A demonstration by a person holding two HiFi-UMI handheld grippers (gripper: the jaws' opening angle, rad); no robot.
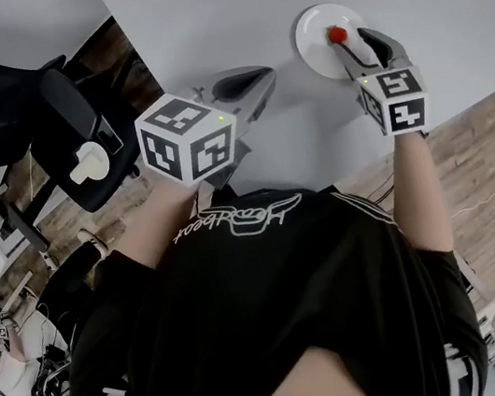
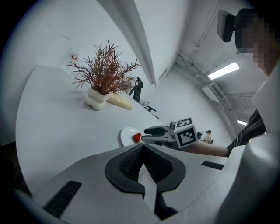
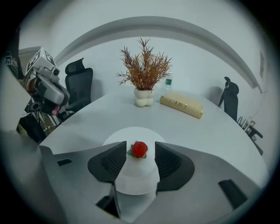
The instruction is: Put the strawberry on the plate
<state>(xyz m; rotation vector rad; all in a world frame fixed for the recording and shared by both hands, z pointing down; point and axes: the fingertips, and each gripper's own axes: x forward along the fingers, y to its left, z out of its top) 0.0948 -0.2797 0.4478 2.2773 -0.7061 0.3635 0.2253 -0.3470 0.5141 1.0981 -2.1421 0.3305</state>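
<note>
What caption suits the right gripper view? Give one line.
Open right gripper over a white plate, the strawberry lying on it between the parted jaws.

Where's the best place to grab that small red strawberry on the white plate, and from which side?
Take the small red strawberry across its rounded middle, clear of the green leaves at its base. It lies alone on the round white plate, so come down slanting from the near edge, one jaw on each flank, probably with a light squeeze.
</note>
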